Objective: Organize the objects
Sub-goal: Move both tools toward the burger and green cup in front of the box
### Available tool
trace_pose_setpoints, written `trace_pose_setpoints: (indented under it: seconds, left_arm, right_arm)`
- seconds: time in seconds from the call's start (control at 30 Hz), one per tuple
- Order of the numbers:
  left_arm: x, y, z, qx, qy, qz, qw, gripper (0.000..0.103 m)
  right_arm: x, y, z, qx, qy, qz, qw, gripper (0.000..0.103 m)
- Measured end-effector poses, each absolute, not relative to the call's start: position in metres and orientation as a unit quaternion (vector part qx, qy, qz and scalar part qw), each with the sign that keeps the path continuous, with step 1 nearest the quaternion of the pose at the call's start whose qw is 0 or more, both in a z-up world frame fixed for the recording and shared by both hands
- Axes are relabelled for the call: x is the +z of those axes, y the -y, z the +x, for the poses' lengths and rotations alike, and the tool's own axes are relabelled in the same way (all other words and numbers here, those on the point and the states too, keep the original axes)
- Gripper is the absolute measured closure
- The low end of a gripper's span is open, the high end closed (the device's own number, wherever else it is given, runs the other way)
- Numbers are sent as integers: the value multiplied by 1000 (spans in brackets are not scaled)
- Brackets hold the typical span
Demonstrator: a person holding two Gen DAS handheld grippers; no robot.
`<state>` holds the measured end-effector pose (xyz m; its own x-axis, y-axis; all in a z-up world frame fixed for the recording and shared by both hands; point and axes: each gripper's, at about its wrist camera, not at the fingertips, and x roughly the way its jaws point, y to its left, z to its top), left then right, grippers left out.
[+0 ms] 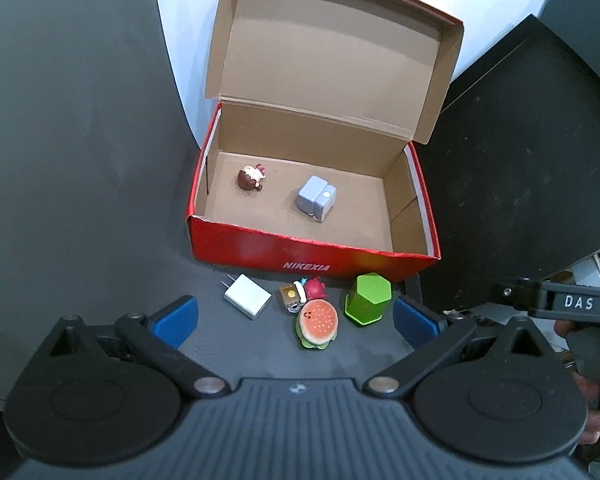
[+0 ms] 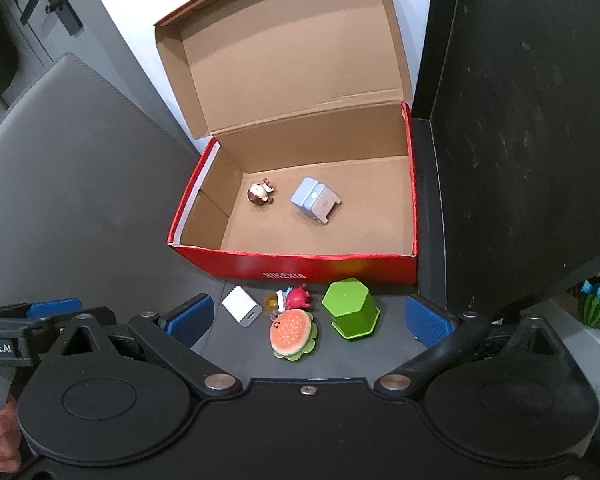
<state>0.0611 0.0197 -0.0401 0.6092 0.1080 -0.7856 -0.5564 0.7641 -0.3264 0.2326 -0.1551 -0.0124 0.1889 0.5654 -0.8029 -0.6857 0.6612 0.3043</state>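
Observation:
An open red shoebox (image 1: 260, 250) (image 2: 340, 270) stands on the dark table with its lid up. Inside lie a small doll figure (image 1: 251, 178) (image 2: 261, 193) and a pale blue cube toy (image 1: 316, 199) (image 2: 314, 200). In front of the box lie a white charger (image 1: 247, 296) (image 2: 242, 306), a small yellow item (image 1: 290, 294), a red toy (image 1: 315, 287) (image 2: 297, 297), a burger toy (image 1: 318, 323) (image 2: 293, 333) and a green hexagonal cup (image 1: 368, 298) (image 2: 350, 308). My left gripper (image 1: 296, 322) and right gripper (image 2: 308, 320) are both open and empty, hovering above these items.
A black panel (image 1: 520, 160) (image 2: 520, 140) stands right of the box. A grey panel (image 2: 60, 160) lies to the left, a white wall behind. The right gripper's body (image 1: 572, 304) shows at the left wrist view's right edge.

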Motion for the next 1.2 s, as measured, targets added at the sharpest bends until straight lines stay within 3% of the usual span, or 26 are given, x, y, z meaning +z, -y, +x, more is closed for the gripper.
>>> trace_pose_setpoints:
  seconds: [0.63,1.2]
  left_arm:
    - [-87,-9,97,197,-418,-295,836,1]
    - [-142,1,131,198,-438,-314,819,3]
  right_arm:
    - [-41,148,244,385,-511,-40,768,1]
    - [-63,131,253,375,-520,-43,766,17]
